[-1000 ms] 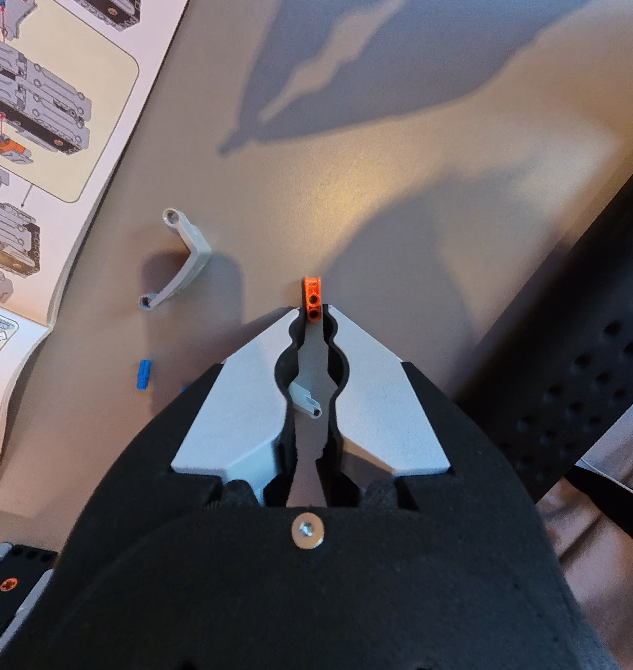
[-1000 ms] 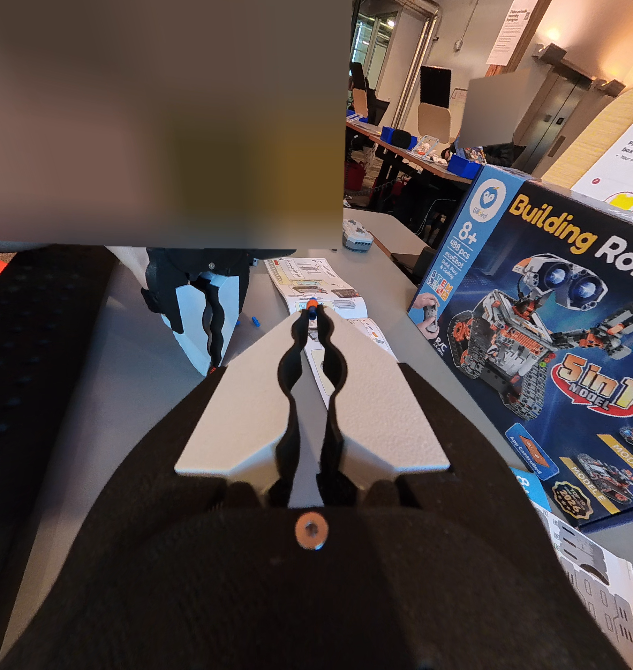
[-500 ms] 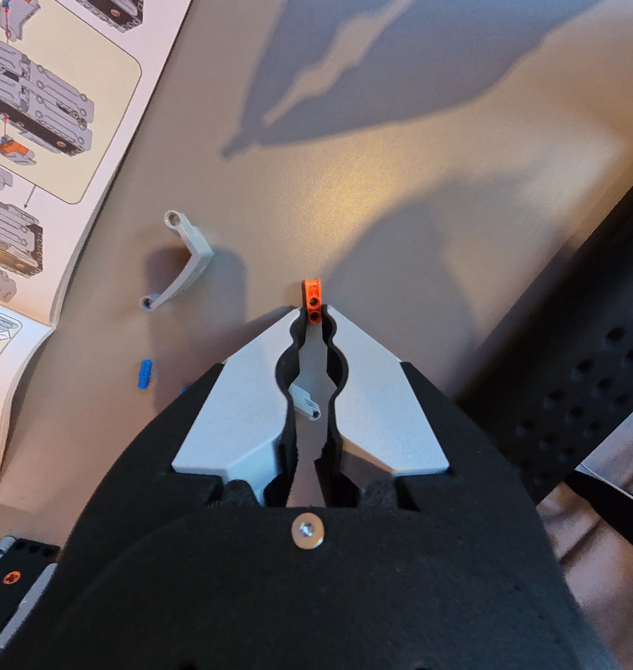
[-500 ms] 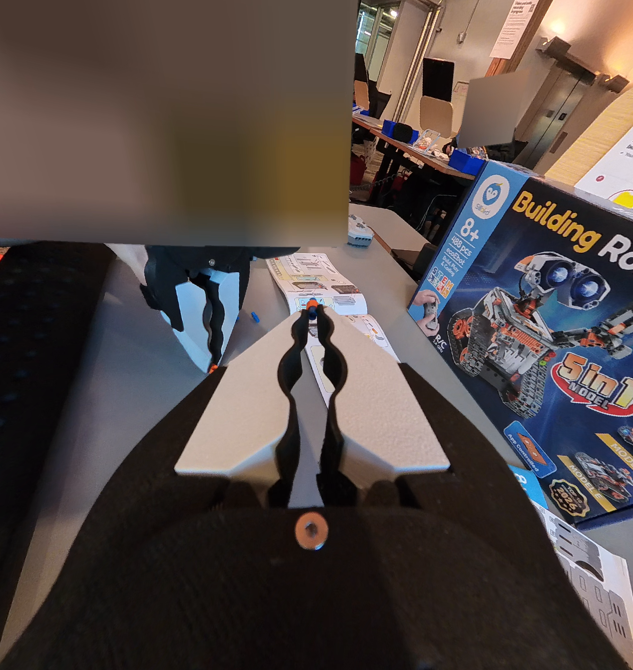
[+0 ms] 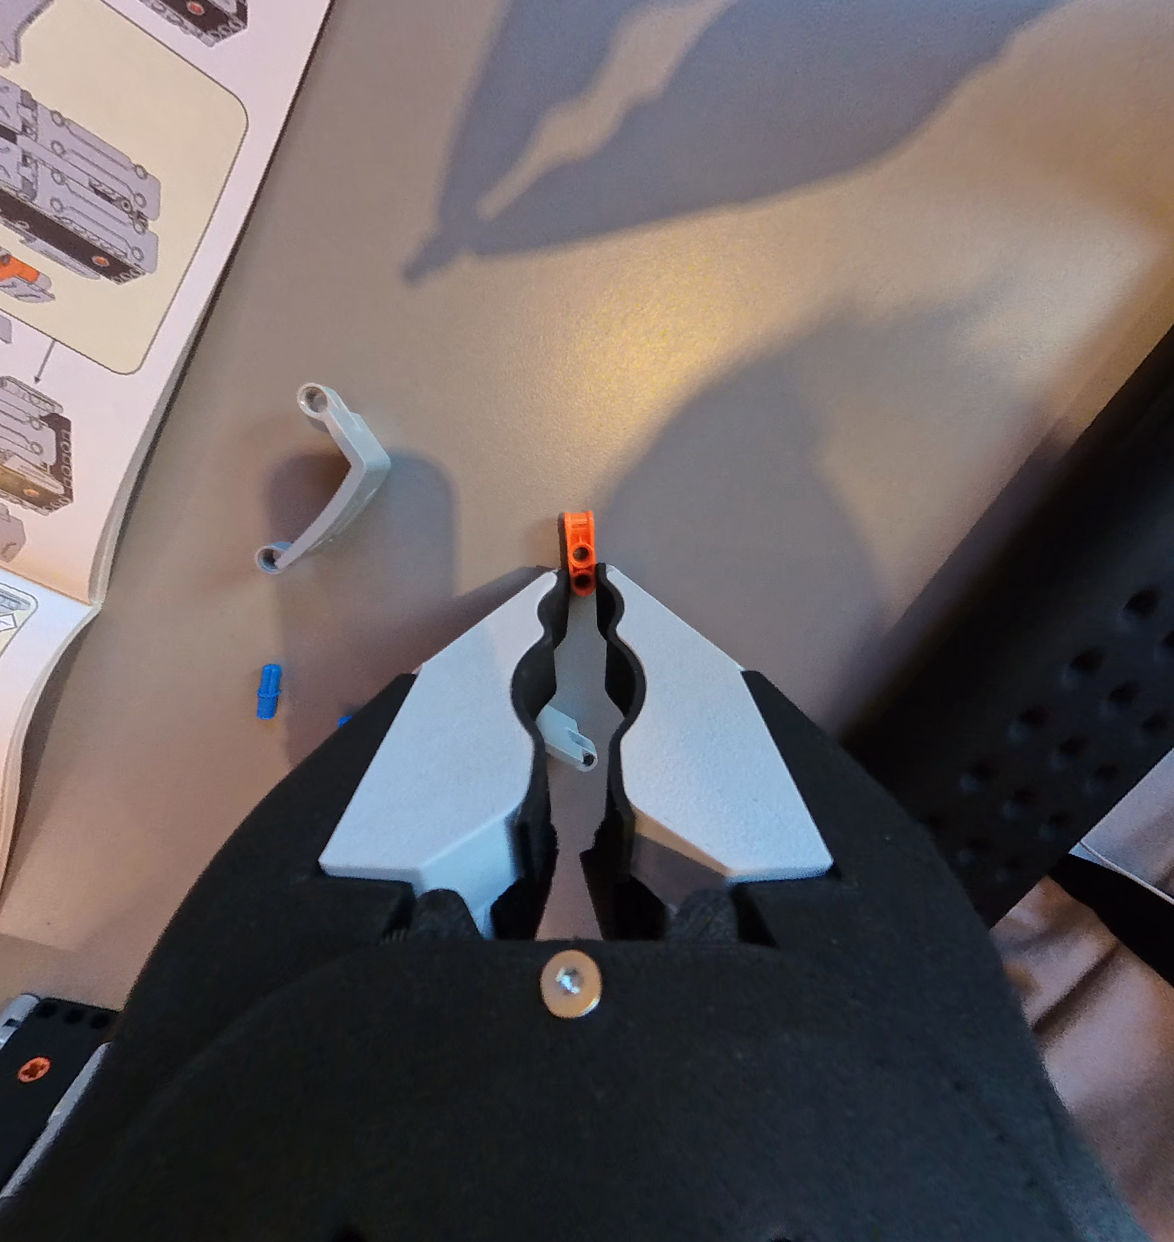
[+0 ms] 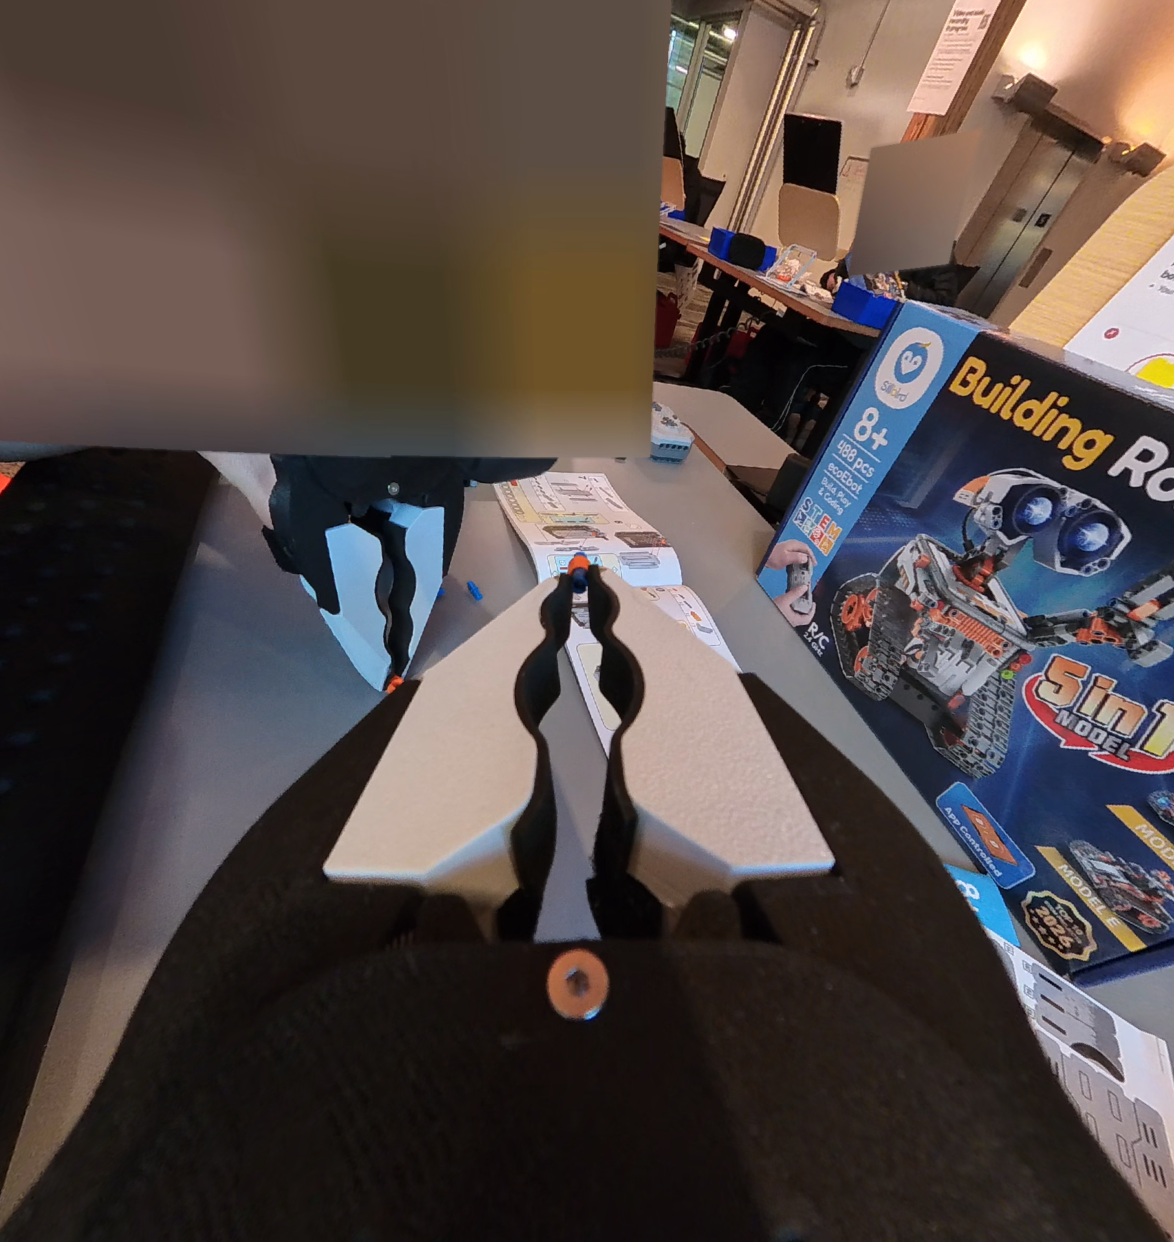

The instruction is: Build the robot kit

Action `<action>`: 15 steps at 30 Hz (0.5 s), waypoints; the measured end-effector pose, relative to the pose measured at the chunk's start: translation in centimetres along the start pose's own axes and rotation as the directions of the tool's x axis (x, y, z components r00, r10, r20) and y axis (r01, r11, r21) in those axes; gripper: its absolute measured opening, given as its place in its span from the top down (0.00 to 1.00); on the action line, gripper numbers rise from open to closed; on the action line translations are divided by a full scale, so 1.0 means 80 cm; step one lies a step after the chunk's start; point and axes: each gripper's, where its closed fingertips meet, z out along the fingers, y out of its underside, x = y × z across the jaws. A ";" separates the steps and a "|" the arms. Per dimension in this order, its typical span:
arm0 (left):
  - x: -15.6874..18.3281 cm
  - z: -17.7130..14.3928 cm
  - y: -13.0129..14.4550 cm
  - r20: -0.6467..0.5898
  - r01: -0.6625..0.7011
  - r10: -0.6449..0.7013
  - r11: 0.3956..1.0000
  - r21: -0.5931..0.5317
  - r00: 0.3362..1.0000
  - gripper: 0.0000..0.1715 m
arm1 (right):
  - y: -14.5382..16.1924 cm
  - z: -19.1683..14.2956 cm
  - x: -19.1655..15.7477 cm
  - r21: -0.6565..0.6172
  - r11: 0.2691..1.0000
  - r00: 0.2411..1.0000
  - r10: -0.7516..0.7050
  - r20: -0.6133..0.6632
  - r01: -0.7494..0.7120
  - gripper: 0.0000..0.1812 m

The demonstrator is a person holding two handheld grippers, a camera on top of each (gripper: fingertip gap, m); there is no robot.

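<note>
Grey table [image 5: 738,282]: the left gripper [image 5: 580,578] pinches an orange connector [image 5: 578,551] at its tips, a bent grey beam [image 5: 342,470] lying nearby. Right wrist view: the right gripper [image 6: 577,578] clamps a blue-orange pin [image 6: 577,571] above the instruction booklet [image 6: 591,531].

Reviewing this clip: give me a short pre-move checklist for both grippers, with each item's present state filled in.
1. Left gripper shut on the orange connector: ok, tips pinch its lower end.
2. Right gripper shut on the small blue-and-orange pin: ok, held at the very tips.
3. Pin lined up with a hole of the orange connector: cannot tell, the two grippers are apart.
4. Left gripper's tips against the table: cannot tell.
5. Loose parts apart from the left gripper: ok, the grey curved piece and blue pin lie off to its side.
6. Small grey piece under the left fingers: not ok, lies beneath them.
</note>
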 end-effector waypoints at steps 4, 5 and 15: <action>0.001 0.000 0.001 -0.022 0.012 -0.012 1.000 0.001 1.000 0.97 | -0.001 -0.001 0.002 0.006 1.000 1.000 0.000 -0.006 0.000 0.98; 0.001 0.000 0.001 -0.029 0.017 -0.017 1.000 0.005 0.999 0.97 | -0.002 -0.002 0.003 0.010 1.000 1.000 0.000 -0.008 0.000 0.98; 0.002 -0.004 -0.005 -0.001 -0.023 0.023 0.997 0.072 1.000 0.97 | -0.005 -0.004 0.004 0.024 1.000 1.000 0.000 -0.012 0.001 0.98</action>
